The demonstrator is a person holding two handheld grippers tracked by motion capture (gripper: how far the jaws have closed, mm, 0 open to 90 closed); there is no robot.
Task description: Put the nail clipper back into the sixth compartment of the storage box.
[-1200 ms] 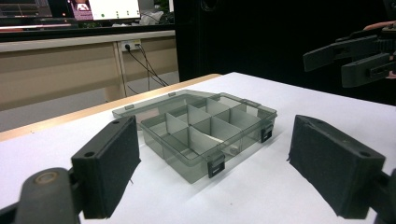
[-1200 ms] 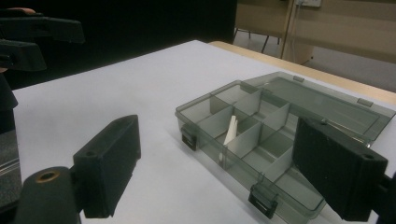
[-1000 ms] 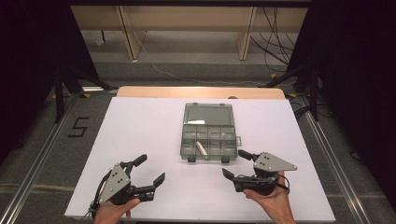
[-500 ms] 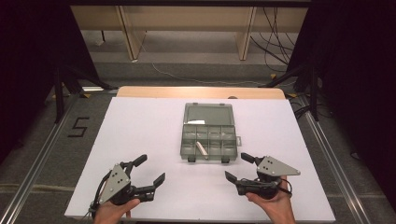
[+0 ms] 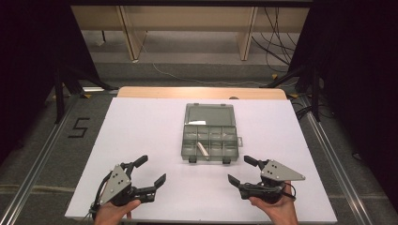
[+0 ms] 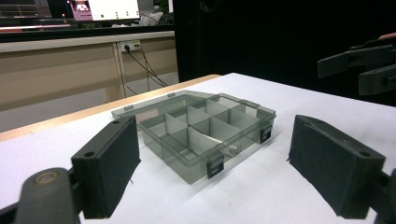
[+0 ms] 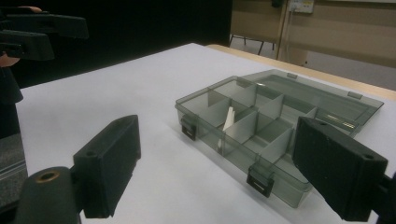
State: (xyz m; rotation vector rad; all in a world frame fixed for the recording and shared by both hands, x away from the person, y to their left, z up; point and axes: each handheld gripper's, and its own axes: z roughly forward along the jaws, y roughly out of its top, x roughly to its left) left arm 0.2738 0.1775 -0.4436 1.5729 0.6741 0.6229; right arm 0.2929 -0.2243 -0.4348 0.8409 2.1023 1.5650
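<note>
Partly cut-off hands and an unclear small item

Both hands [image 5: 112, 213] [image 5: 277, 210] run off the high view's bottom edge; the white piece [image 5: 202, 149] in the organizer box [image 5: 210, 133] is too small to identify.

Glossy translucent grey plastic organizer box [image 5: 209, 133], matt white table [image 5: 141, 131], matt black fingers [image 6: 109, 161]
</note>
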